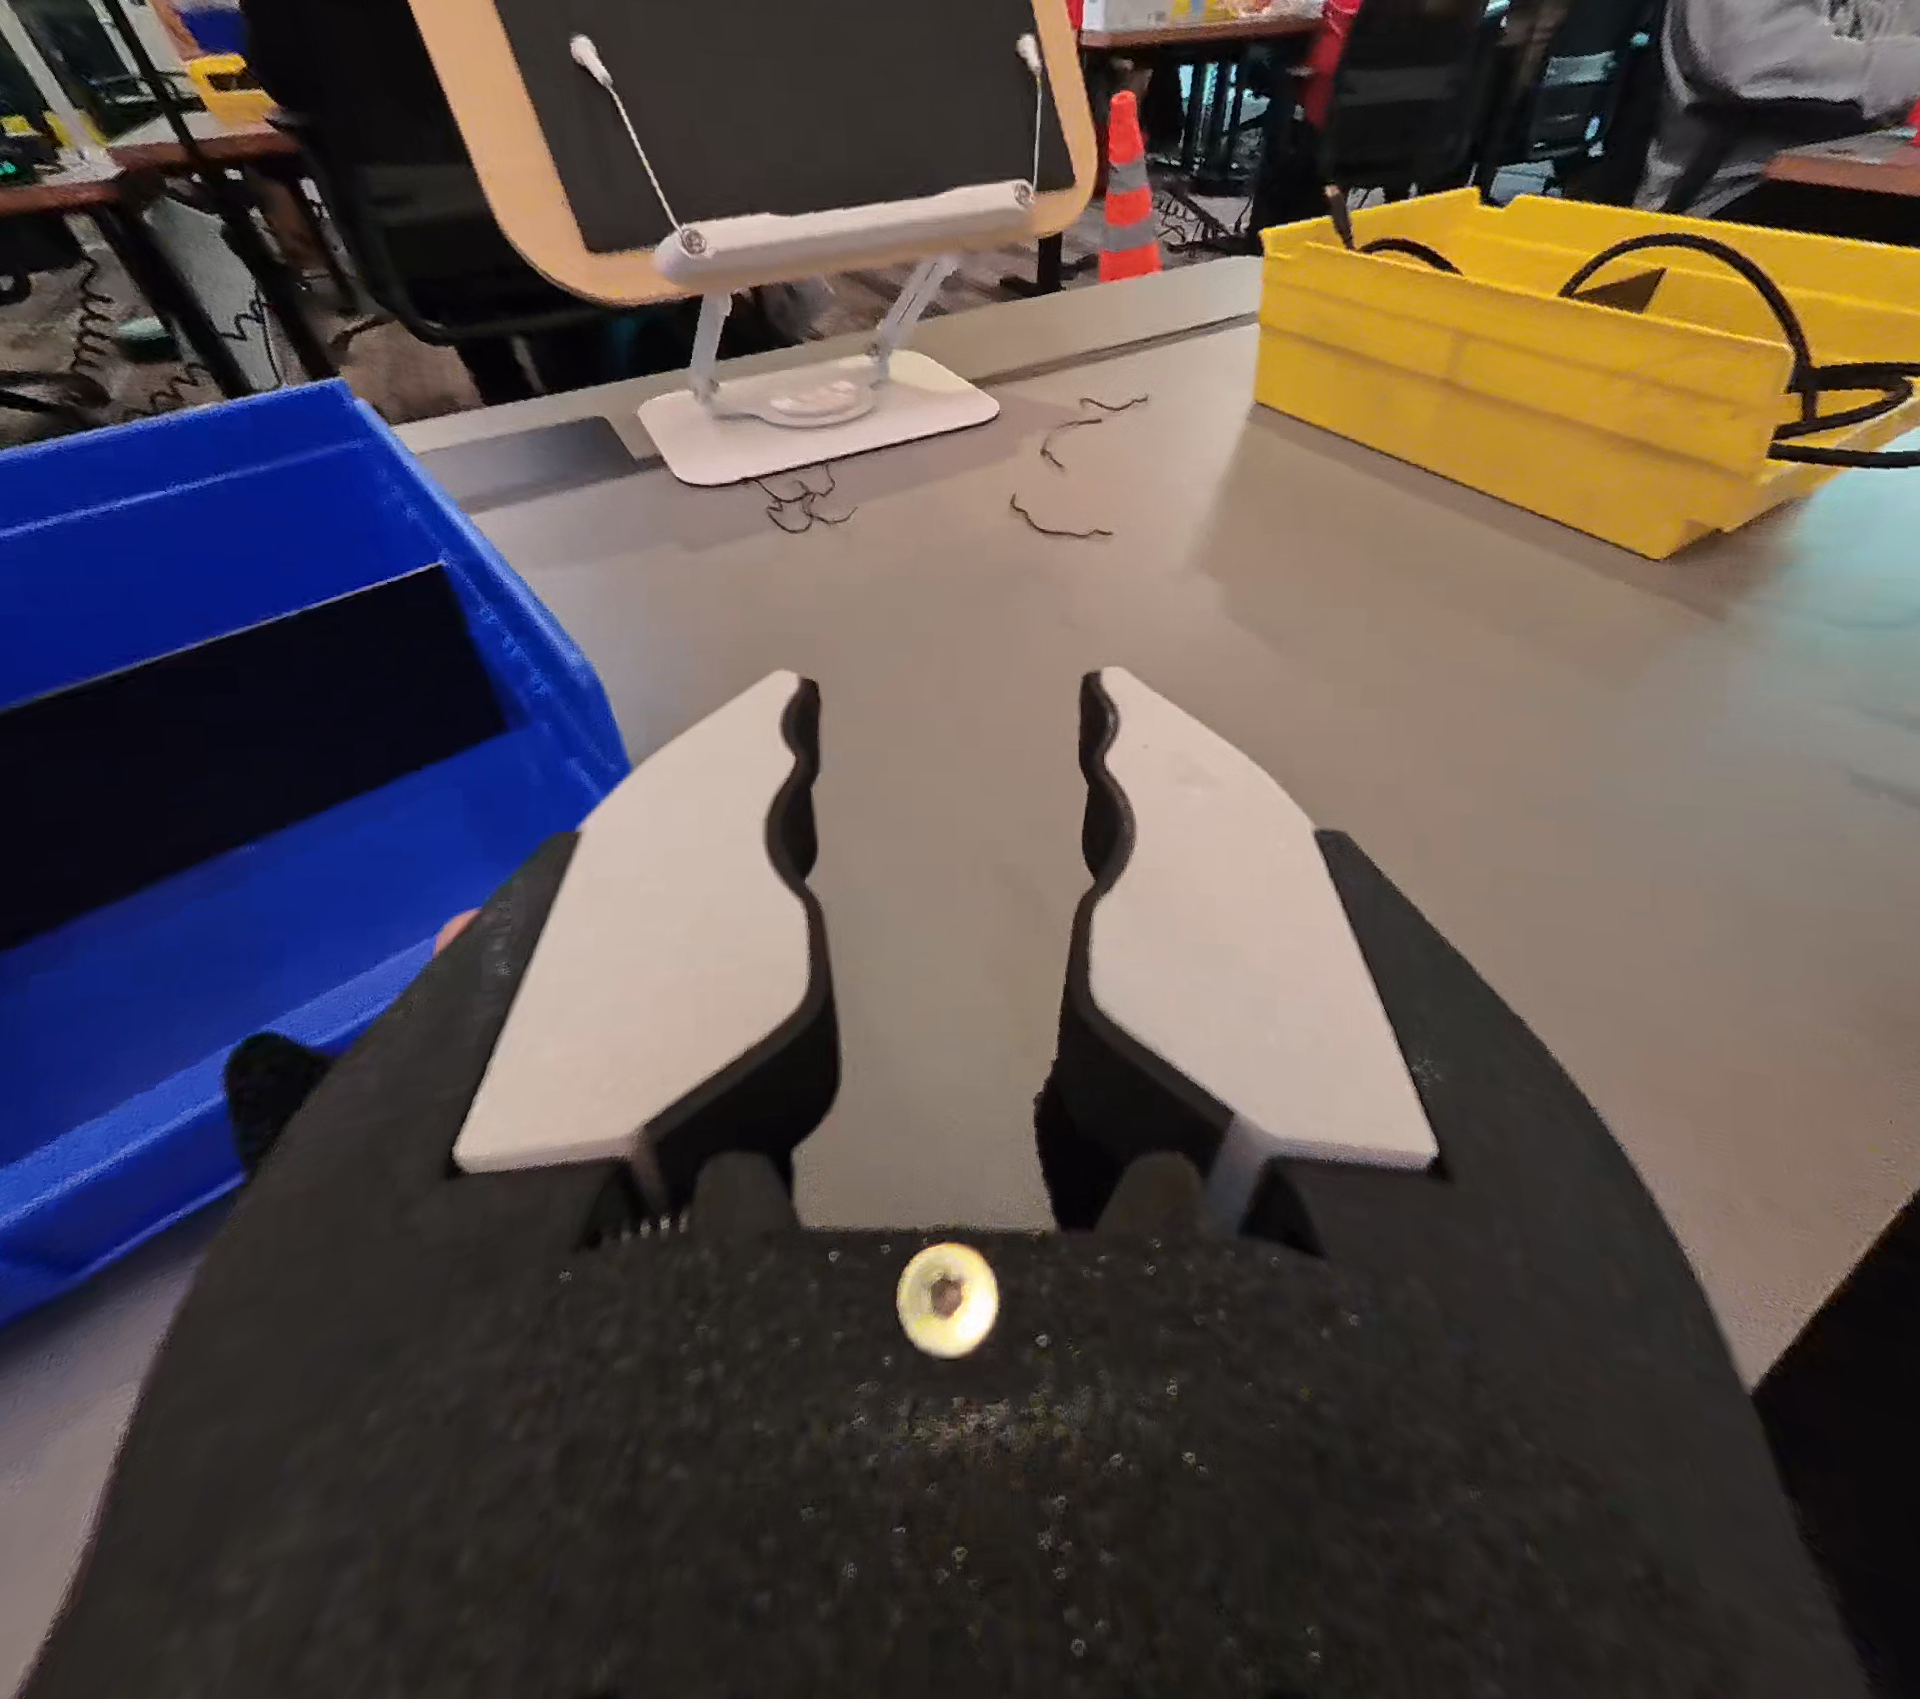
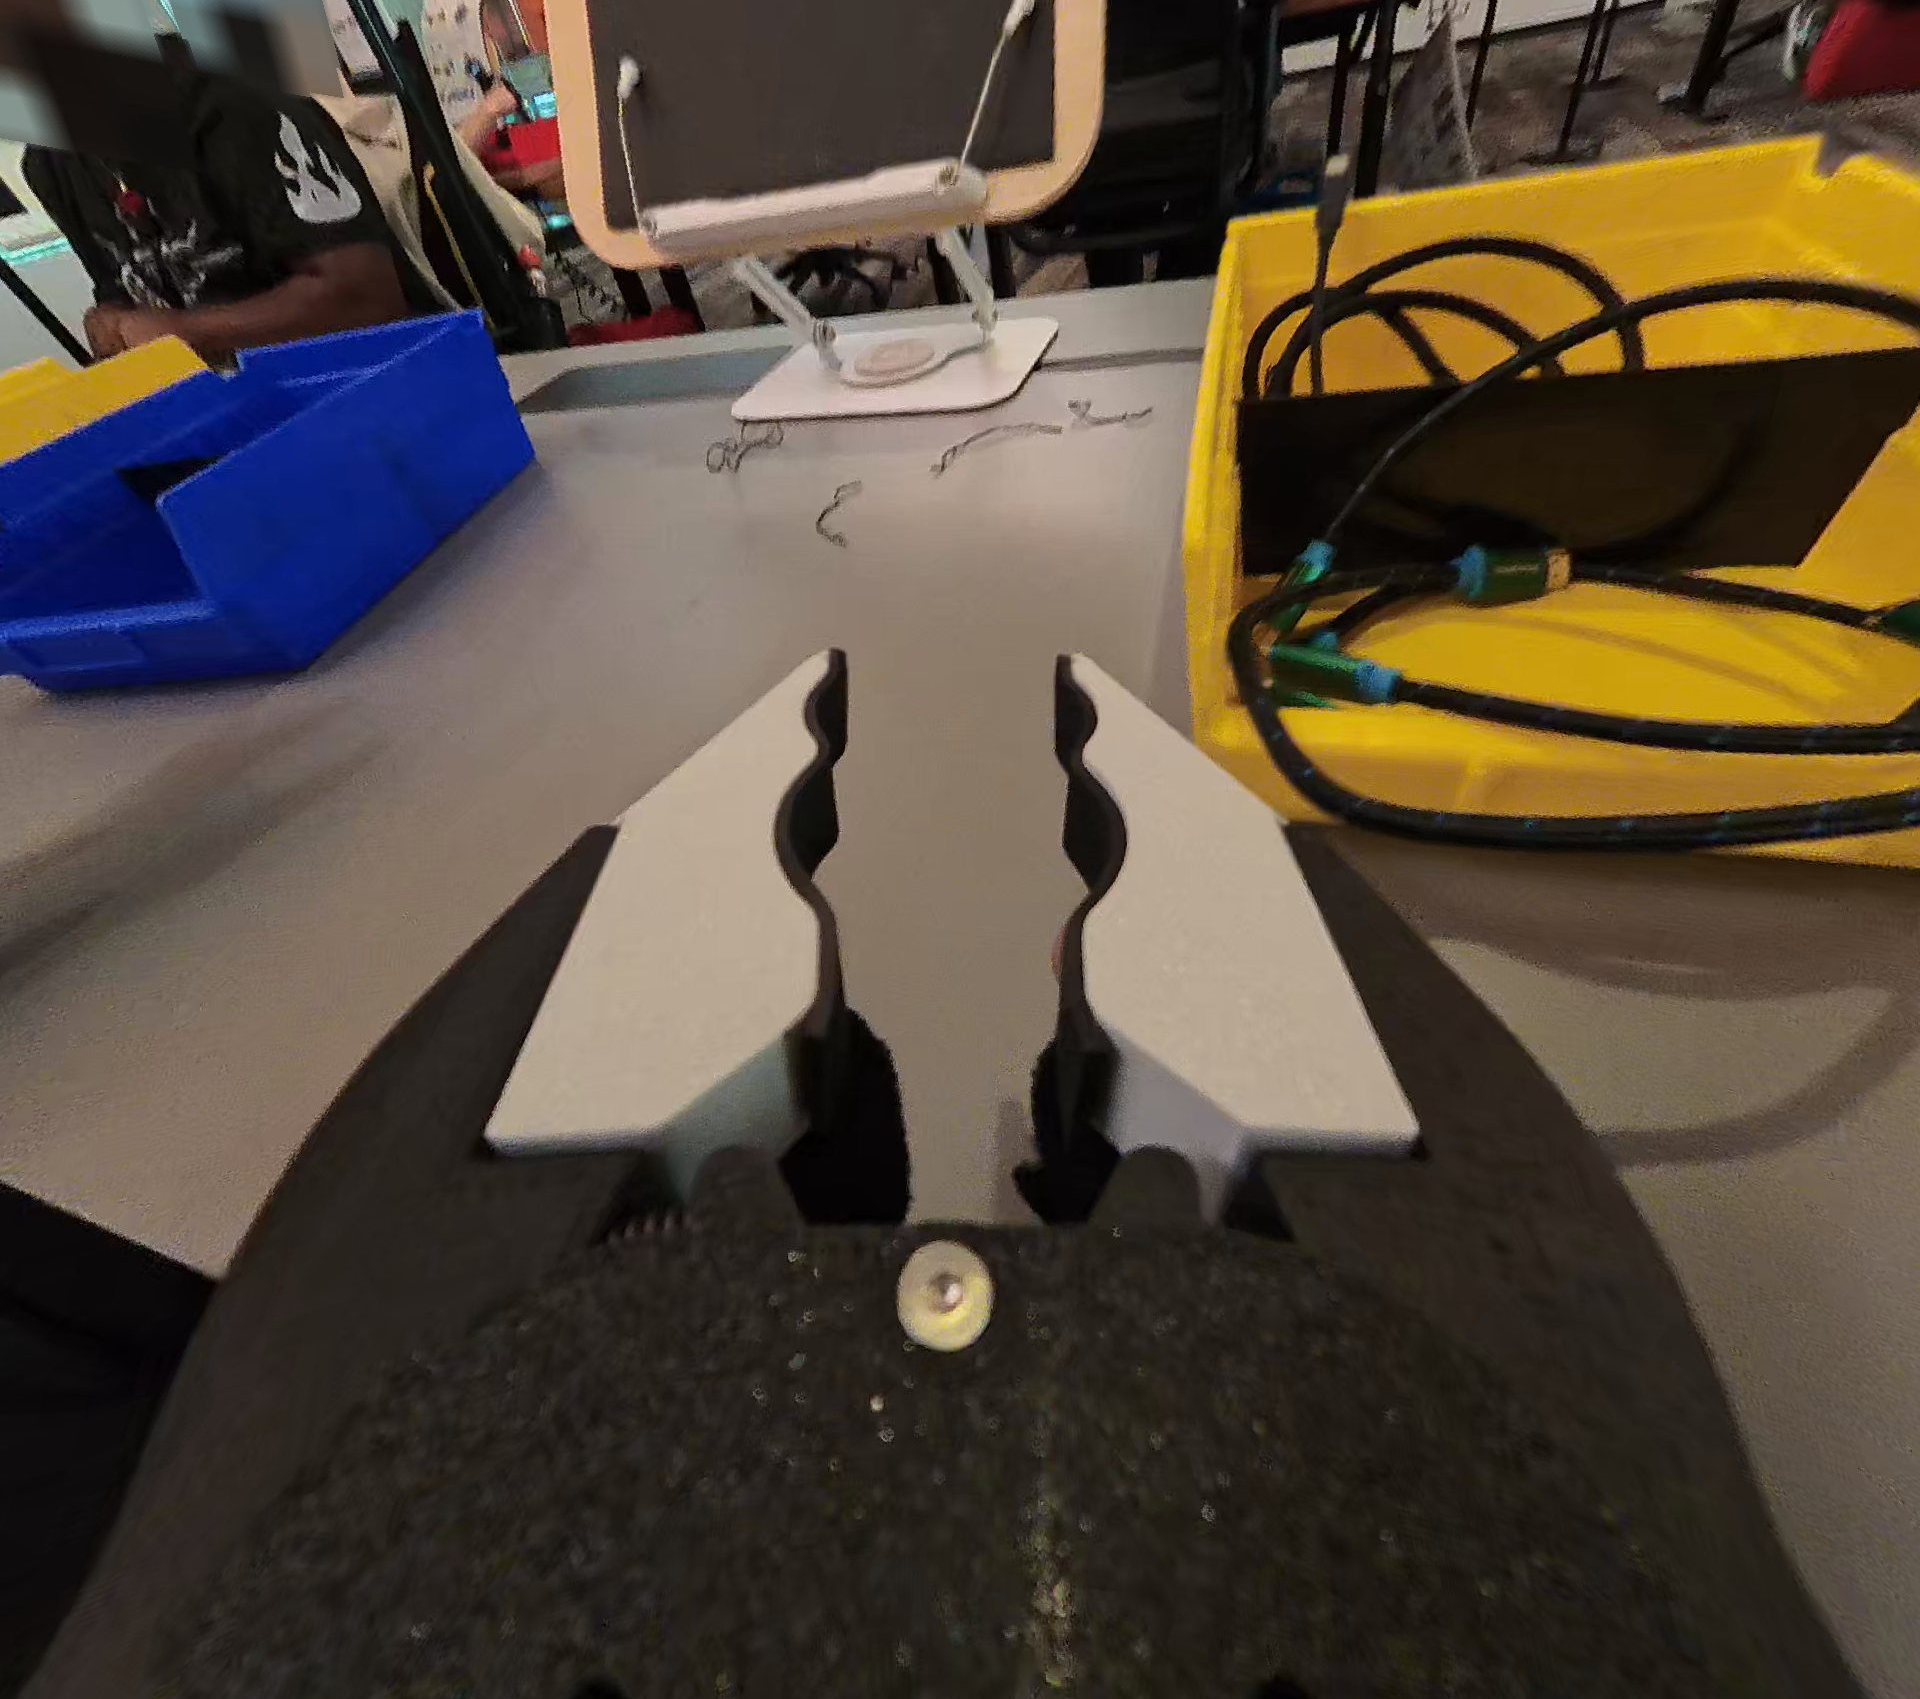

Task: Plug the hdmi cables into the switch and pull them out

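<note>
Counts: two bins, one blue bin [image 2: 343, 506] on the left and one yellow bin [image 2: 1558, 776] on the right, both on the grey table [image 2: 623, 714]. One tilted stand [image 2: 894, 376] with a dark board at the far middle of the table. A few loose thread scraps [image 2: 836, 511] on the table in front of the stand's base.

HDMI cables [image 2: 1558, 714]: a tangle of black braided cable in the yellow bin, exact count unclear. At least three green plugs with blue collars are visible in the right wrist view (one more connector pokes up at the bin's back edge). Some loops spill over the bin's near wall. A dark flat panel [image 2: 1558, 486] sits across the bin behind the cables; can't tell if it's the switch.

Left gripper [image 1: 945, 693]: fingers spread apart, nothing between them, over bare table, blue bin [image 1: 260, 714] just beside its left finger. Cables [image 1: 1766, 319] are well off to its right in the yellow bin [image 1: 1507, 413].

Right gripper [image 2: 951, 673]: fingers spread apart, nothing held, over bare table. Yellow bin and cables sit just beside its right finger, ahead and to the right, not touching
</note>
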Tool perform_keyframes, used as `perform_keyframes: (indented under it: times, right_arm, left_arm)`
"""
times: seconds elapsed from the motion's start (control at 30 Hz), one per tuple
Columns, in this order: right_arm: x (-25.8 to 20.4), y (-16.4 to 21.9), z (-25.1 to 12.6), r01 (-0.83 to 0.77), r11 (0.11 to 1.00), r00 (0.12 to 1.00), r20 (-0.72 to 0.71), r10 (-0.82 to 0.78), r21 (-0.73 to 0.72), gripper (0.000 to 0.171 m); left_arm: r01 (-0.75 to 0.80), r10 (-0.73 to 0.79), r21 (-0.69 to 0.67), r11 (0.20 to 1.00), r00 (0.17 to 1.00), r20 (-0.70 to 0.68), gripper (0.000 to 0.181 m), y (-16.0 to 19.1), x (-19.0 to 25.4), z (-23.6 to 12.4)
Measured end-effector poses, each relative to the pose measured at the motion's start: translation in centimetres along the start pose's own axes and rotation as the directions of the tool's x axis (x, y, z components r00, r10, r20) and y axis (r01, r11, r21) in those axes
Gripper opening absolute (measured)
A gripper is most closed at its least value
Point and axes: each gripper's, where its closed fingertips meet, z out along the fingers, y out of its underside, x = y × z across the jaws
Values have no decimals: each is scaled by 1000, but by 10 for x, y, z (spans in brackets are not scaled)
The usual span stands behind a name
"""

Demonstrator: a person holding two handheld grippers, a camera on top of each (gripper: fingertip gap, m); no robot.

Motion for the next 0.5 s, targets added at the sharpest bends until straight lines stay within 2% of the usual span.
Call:
perform_keyframes:
  times: [0.1,0.17,0.33,0.5]
  right_arm:
    - [17,-5,-1,46,999,998,-52,-46,1,39]
    - [25,-3,2,58,998,994,-94,-58,-7,38]
    - [14,1,16,95,995,993,-62,-97,-36,32]
    - [12,1,19,58,997,996,-59,-61,-44,27]
  left_arm:
    - [92,-94,-62,994,995,-40,53,14,2,2]
    - [162,-167,-77,984,984,-57,47,19,1,-2]
    - [105,-96,-86,991,990,104,35,23,-35,-19]
    - [205,-187,-112,972,971,152,50,33,-57,-20]
